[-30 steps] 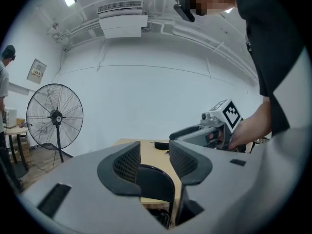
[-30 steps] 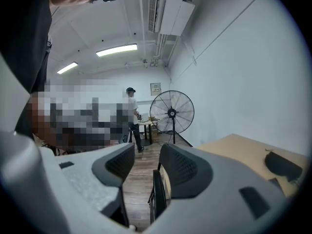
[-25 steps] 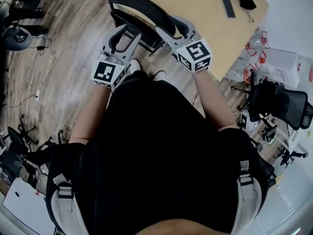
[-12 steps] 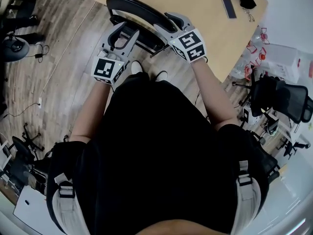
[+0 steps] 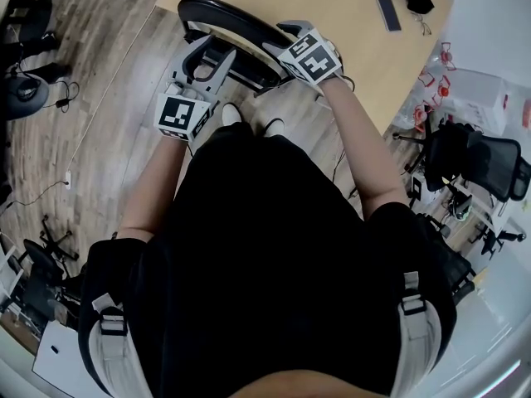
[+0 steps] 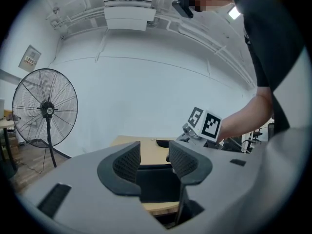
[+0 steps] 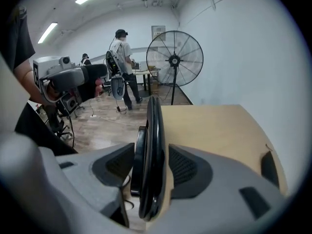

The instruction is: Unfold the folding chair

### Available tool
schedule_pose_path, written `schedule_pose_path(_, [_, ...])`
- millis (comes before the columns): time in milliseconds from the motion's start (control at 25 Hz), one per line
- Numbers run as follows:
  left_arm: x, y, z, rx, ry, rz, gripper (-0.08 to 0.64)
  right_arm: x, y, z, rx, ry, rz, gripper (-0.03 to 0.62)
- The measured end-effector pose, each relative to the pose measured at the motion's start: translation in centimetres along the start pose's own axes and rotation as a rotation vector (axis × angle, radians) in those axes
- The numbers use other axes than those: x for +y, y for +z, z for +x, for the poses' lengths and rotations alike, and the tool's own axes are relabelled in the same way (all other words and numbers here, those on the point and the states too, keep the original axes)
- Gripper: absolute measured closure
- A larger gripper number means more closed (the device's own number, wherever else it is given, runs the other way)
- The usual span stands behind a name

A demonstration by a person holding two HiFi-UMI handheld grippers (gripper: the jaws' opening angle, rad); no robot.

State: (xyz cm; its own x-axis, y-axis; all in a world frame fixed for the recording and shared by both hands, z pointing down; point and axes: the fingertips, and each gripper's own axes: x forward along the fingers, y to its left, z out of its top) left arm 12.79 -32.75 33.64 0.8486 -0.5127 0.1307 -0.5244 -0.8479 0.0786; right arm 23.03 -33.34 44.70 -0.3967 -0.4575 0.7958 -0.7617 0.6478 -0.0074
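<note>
**A:** Folding chair [image 5: 222,11], head view: where is it?

**B:** It is black, folded flat and upright on the wooden floor [image 5: 108,123], against the near edge of the tan surface [image 5: 348,23]. The left gripper [image 5: 211,52] meets its lower frame. The right gripper [image 5: 286,31] is at its curved top rim.

**A:** Left gripper view?

**B:** The fingers [image 6: 127,162] are closed on a black chair part [image 6: 156,182] that fills the gap from pad to pad. A standing fan [image 6: 45,108] is beyond, to the left.

**A:** Right gripper view?

**B:** The rim [image 7: 155,130] runs edge-on between the fingers [image 7: 187,167]. They stand apart around it, unclamped, with a sliver of surface showing beside one pad.
</note>
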Motion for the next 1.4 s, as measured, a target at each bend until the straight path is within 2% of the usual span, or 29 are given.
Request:
schedule_pose_path(200, [0.6,-0.4,0.5,0.006,0.005,-0.01,0.383,-0.7,-2.6,1.4,0.151,0.027,-0.017,0.382])
schedule_pose_path(440, [1.2,-0.9,0.6,0.016,0.01,-0.027,0.385,-1.1,-3.5,1.6,0.245,0.033,-0.005,0.425])
schedule_pose_path(720, [0.7,-0.5,0.7,0.004,0.026,-0.036,0.385,-1.2,-4.1,1.6,0.296,0.046,0.057,0.453])
schedule_pose_path(1040, [-0.4,-0.9,-0.7,0.014,0.073,-0.03,0.387,-1.1,-4.3,1.5,0.345,0.024,0.052,0.457])
schedule_pose_path(1400, [-1.5,-2.1,-4.2,0.026,0.17,-0.046,0.387,1.5,-4.1,1.0,0.321,0.028,0.025,0.457])
